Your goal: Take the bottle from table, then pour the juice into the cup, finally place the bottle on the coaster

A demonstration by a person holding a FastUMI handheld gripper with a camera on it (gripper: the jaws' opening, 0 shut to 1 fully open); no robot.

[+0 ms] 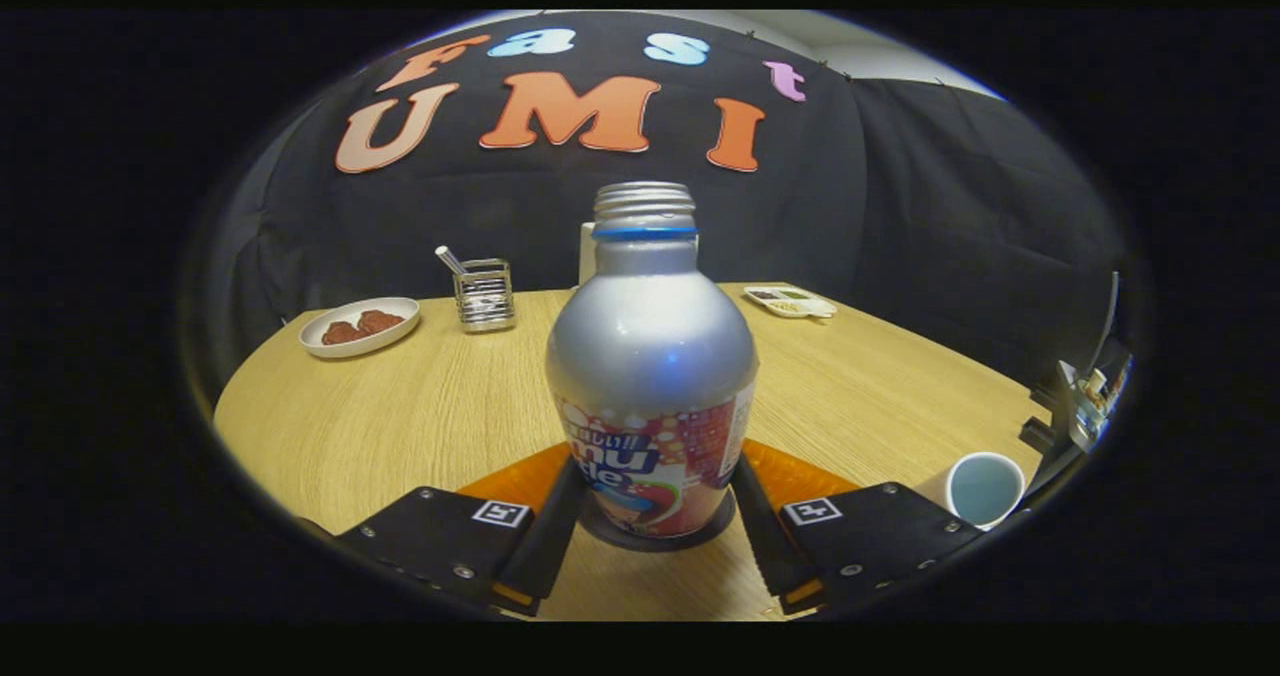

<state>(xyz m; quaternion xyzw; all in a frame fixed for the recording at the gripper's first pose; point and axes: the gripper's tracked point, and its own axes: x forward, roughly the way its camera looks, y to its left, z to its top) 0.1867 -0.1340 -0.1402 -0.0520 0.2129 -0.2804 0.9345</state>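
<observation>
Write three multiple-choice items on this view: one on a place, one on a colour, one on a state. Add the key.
1. Where does the bottle stand?
A. in the metal holder
B. between the tool's fingers
C. on the plate

2. What colour is the ring under the bottle's threaded neck?
A. blue
B. green
C. yellow

3. What state is the bottle's mouth in?
A. capped
B. corked
C. uncapped

Key: 1 B, a finger flanks each side of its base on the dark coaster. 2 A, a blue band circles the neck. 3 C, bare threads show, with no cap.
</observation>
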